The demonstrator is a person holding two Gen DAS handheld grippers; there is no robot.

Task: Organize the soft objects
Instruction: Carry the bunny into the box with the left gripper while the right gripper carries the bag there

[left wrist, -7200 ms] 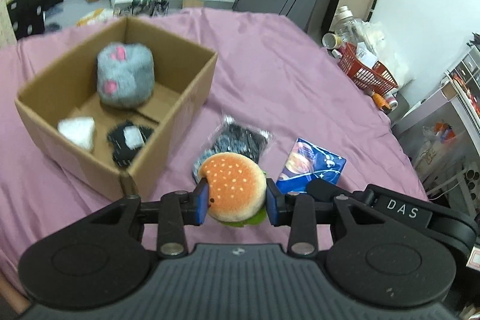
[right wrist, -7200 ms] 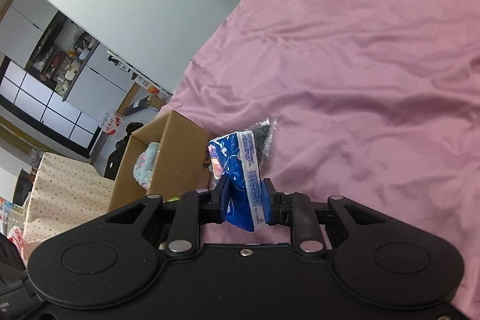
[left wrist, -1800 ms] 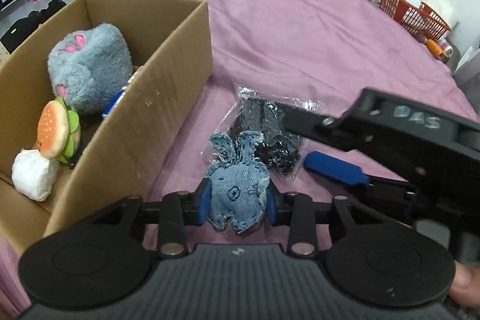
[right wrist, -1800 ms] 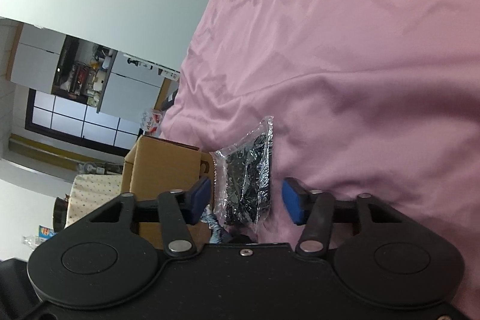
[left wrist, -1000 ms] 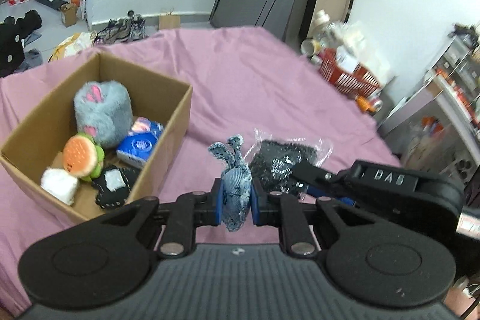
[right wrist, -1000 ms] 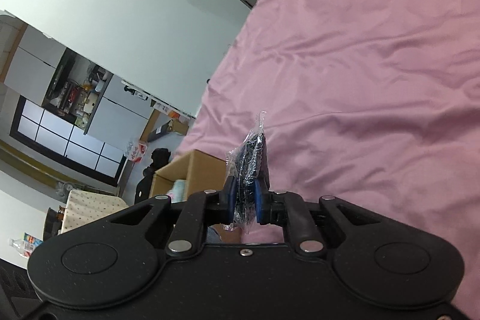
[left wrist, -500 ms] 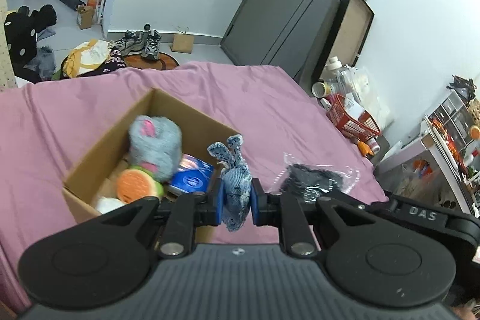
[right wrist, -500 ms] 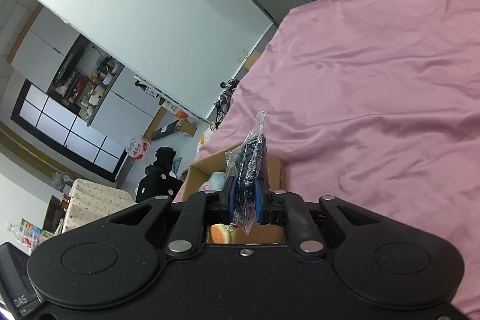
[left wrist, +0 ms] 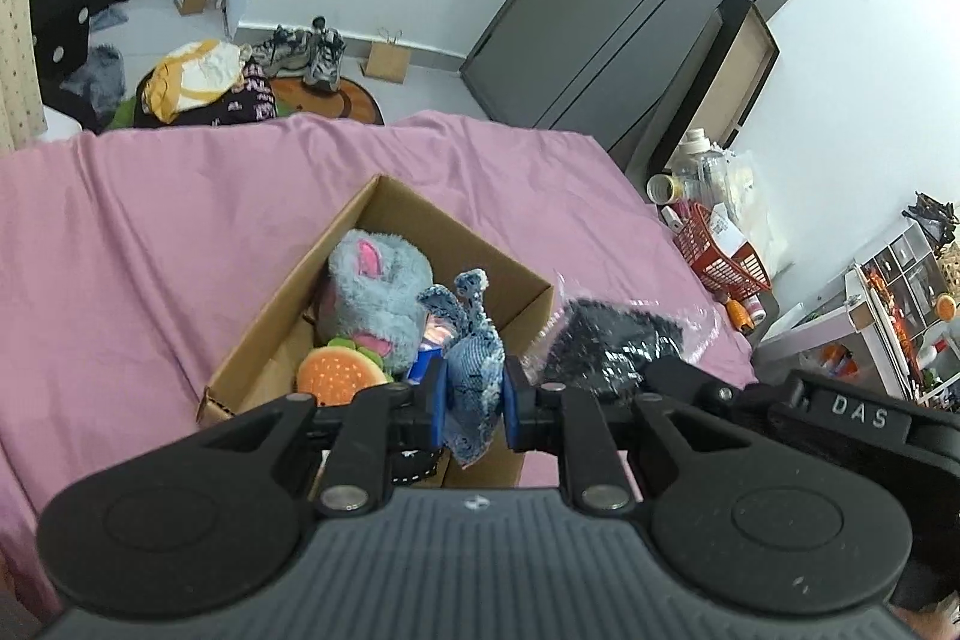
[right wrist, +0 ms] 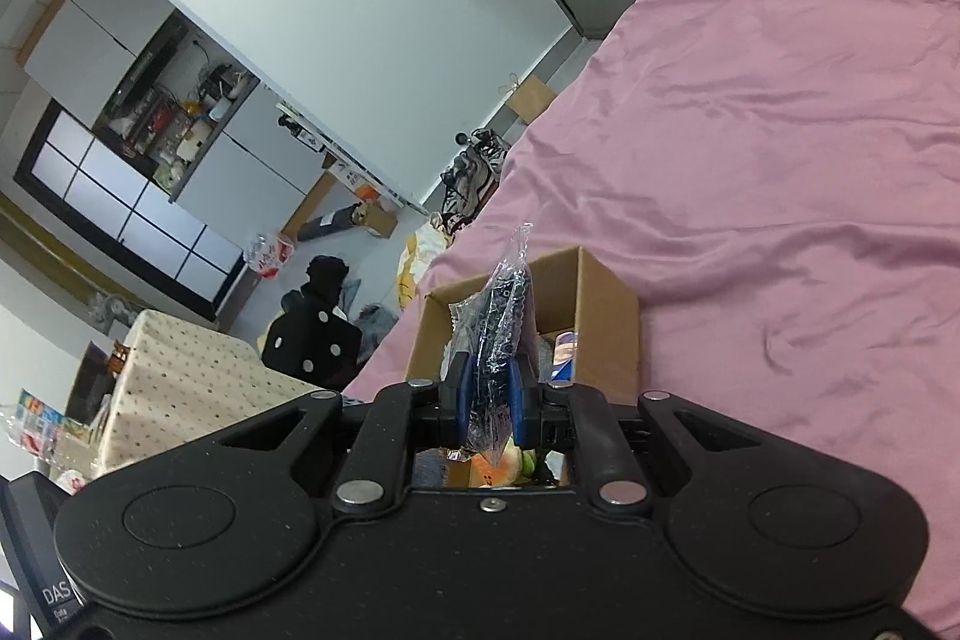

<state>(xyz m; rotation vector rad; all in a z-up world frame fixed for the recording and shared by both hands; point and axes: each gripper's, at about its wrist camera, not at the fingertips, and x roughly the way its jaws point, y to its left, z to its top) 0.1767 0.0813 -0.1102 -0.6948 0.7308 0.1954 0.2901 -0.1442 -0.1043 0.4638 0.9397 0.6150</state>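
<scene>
The left gripper (left wrist: 474, 403) clenches a denim toy (left wrist: 473, 376), held high with the open cardboard box (left wrist: 273, 316) below and ahead of its fingers. To do it well, I think it should descend inside the walls before opening. The right gripper (right wrist: 491, 400), tilted sideways, pinches a bagged black item (right wrist: 498, 340) upright above the same box (right wrist: 606, 334).

A wide bed covered in a wrinkled pink-purple sheet (left wrist: 180, 220) fills mid-frame. An open brown cardboard box (left wrist: 282, 298) sits directly on it, near the centre of the left wrist view.
</scene>
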